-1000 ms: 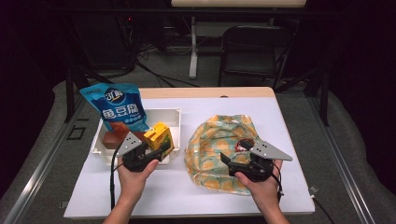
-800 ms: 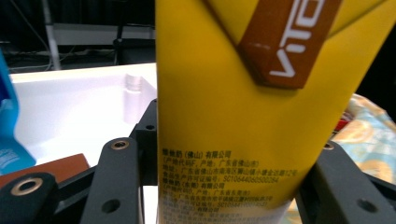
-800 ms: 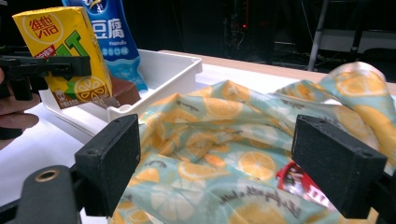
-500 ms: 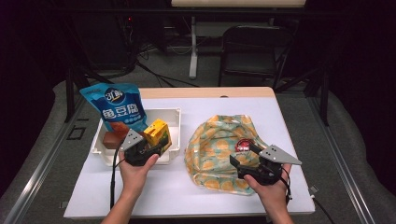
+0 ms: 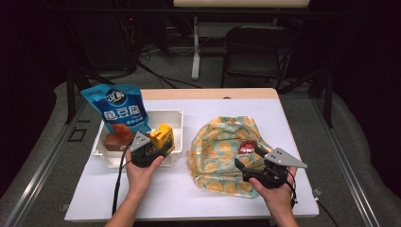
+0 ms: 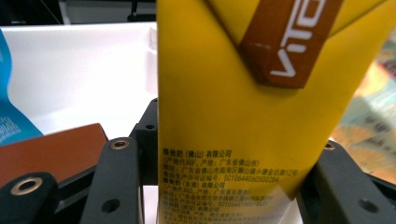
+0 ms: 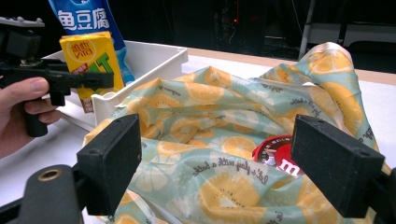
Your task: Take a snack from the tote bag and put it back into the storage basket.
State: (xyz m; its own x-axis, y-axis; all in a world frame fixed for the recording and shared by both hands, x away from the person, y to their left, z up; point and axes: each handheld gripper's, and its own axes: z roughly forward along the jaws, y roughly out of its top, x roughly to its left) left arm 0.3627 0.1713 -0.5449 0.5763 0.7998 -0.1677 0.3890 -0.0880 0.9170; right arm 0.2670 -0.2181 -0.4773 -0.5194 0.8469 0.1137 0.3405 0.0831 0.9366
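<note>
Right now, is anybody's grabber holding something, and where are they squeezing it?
The left gripper is shut on the yellow drink carton, squeezing its two sides low down. The right gripper is open over the fruit-print bag, holding nothing.

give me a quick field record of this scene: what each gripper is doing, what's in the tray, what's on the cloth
left gripper: shut on the yellow drink carton, held upright at the white tray
right gripper: open, jaws either side of the red round tin, not pressing it
tray contents: brown block; blue snack bag leaning at its back left
cloth: orange-print fabric bag, crumpled on the white table, tin resting on it
</note>
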